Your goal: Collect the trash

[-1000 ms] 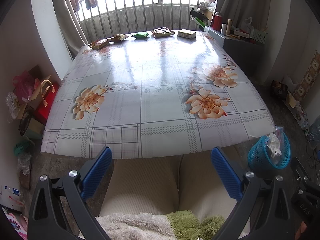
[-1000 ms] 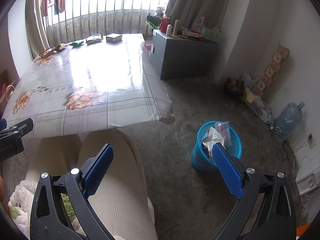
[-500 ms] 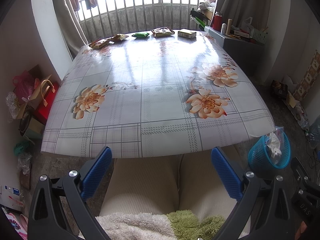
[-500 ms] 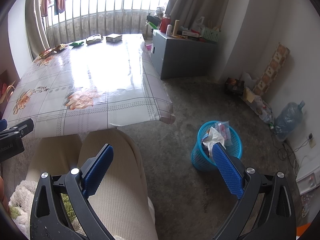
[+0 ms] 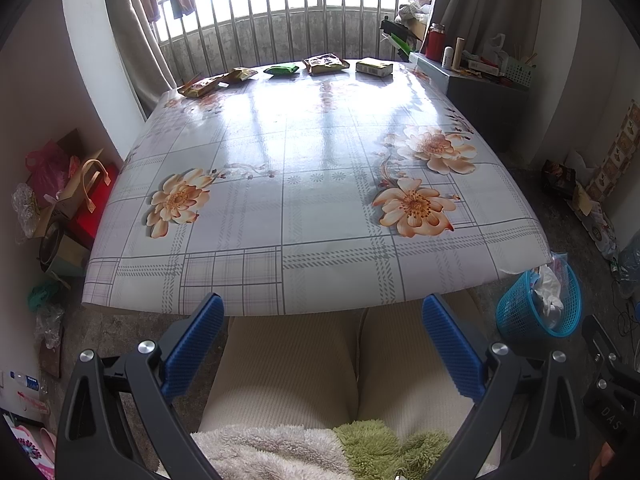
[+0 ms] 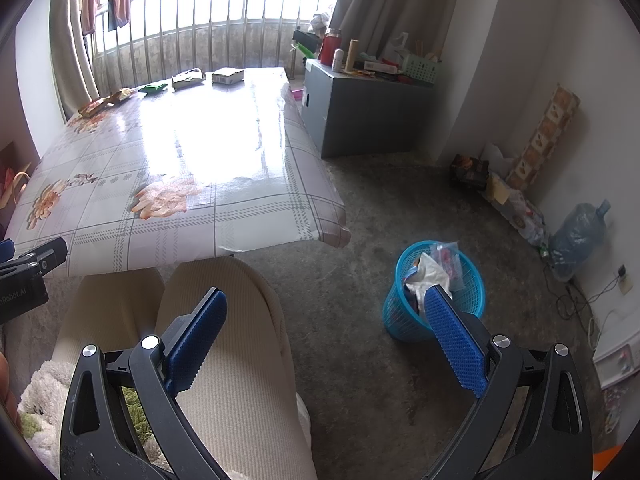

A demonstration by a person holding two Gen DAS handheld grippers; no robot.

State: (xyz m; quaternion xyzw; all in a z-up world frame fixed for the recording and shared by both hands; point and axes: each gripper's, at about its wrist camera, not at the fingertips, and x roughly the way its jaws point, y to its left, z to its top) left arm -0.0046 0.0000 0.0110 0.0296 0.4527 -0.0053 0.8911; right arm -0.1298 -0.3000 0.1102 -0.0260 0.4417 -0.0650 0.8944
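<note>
Several pieces of trash lie in a row along the table's far edge: brown wrappers [image 5: 200, 87], a green packet [image 5: 282, 69], a tan snack bag [image 5: 325, 63] and a small box [image 5: 374, 67]. The box [image 6: 227, 75] and the green packet [image 6: 154, 88] also show in the right wrist view. A blue mesh bin [image 6: 434, 292] holding paper and plastic stands on the floor right of the table. My left gripper [image 5: 322, 322] is open over a person's lap at the near table edge. My right gripper [image 6: 326, 312] is open, its right finger in front of the bin.
The table [image 5: 320, 200] has a glossy flowered cloth. A grey cabinet [image 6: 364, 112] with clutter on top stands right of it. Bags [image 5: 60, 200] pile up on the left floor. A water jug [image 6: 576, 236] and boxes line the right wall. Bare concrete floor [image 6: 380, 200] surrounds the bin.
</note>
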